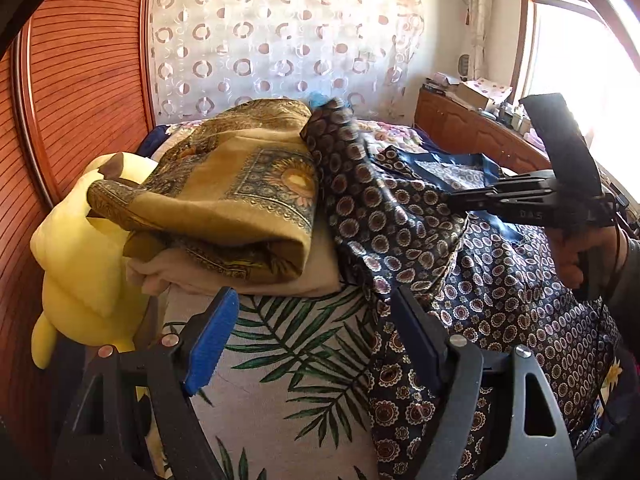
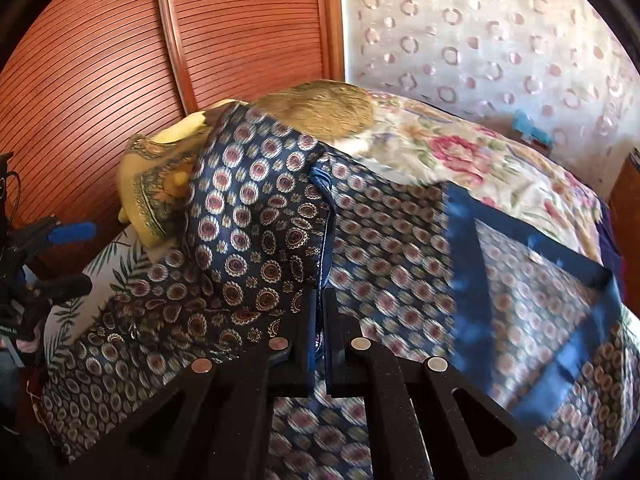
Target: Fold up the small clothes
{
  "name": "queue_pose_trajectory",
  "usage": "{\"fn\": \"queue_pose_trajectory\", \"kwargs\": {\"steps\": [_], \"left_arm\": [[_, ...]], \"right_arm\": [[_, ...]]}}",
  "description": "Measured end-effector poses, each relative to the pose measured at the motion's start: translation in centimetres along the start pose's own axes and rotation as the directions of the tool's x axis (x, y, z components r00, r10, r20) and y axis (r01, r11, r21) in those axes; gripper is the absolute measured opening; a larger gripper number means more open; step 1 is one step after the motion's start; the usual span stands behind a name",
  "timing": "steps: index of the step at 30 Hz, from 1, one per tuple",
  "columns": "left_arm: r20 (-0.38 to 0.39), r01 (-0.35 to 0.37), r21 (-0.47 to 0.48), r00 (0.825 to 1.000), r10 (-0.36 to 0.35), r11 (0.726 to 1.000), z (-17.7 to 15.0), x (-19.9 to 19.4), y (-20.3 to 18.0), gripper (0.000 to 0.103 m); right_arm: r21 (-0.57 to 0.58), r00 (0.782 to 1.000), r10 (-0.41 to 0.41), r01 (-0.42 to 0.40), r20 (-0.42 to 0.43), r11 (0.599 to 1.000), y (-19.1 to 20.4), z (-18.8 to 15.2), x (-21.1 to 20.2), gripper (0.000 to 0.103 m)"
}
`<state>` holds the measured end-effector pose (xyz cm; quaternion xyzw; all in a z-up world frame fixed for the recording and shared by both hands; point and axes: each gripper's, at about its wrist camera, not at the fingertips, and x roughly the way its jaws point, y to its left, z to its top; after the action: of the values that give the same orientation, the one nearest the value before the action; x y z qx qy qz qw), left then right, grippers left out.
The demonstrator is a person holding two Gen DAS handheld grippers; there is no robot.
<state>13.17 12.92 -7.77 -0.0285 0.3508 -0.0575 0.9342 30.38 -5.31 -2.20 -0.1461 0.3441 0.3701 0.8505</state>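
A dark blue garment with round medallion print (image 1: 472, 272) lies spread over the bed. My right gripper (image 2: 320, 320) is shut on a fold of this garment (image 2: 256, 232) and holds it lifted, so the cloth drapes down to the left. The right gripper also shows in the left wrist view (image 1: 460, 200), pinching the cloth. My left gripper (image 1: 316, 344) is open and empty, low over the leaf-print sheet, its blue-padded fingers (image 1: 212, 340) just left of the garment's edge. It shows in the right wrist view (image 2: 68, 256) at the left.
A folded tan and gold patterned cloth (image 1: 224, 208) lies on the bed behind the left gripper. A yellow plush toy (image 1: 84, 264) leans by the wooden wardrobe (image 1: 80, 80). A floral bedspread (image 2: 460, 152) covers the far bed. A wooden headboard (image 1: 472, 128) and a window stand at the right.
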Motion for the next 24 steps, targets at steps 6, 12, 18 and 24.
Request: {"fn": "queue_pose_trajectory", "kwargs": {"steps": [6, 12, 18, 24], "left_arm": [[-0.036, -0.001, 0.014, 0.999, 0.001, 1.0, -0.3, 1.2, -0.7, 0.079], [-0.111, -0.025, 0.01, 0.994, 0.026, 1.0, -1.0, 3.1, -0.9, 0.079], [-0.165, -0.032, 0.0, 0.986, 0.032, 0.999, -1.6, 4.3, -0.7, 0.079], [-0.186, -0.033, 0.045, 0.982, 0.041, 0.998, -1.8, 4.7, -1.6, 0.091]], "right_arm": [[-0.016, 0.997, -0.072, 0.072, 0.002, 0.997, -0.5, 0.7, 1.0, 0.049], [-0.007, 1.0, -0.016, 0.017, 0.016, 1.0, -1.7, 3.9, 4.7, 0.05], [0.019, 0.995, 0.093, -0.092, -0.045, 0.996, -3.1, 6.4, 10.2, 0.05], [0.018, 0.985, 0.152, -0.151, -0.076, 0.988, -3.9, 7.1, 12.5, 0.002]]}}
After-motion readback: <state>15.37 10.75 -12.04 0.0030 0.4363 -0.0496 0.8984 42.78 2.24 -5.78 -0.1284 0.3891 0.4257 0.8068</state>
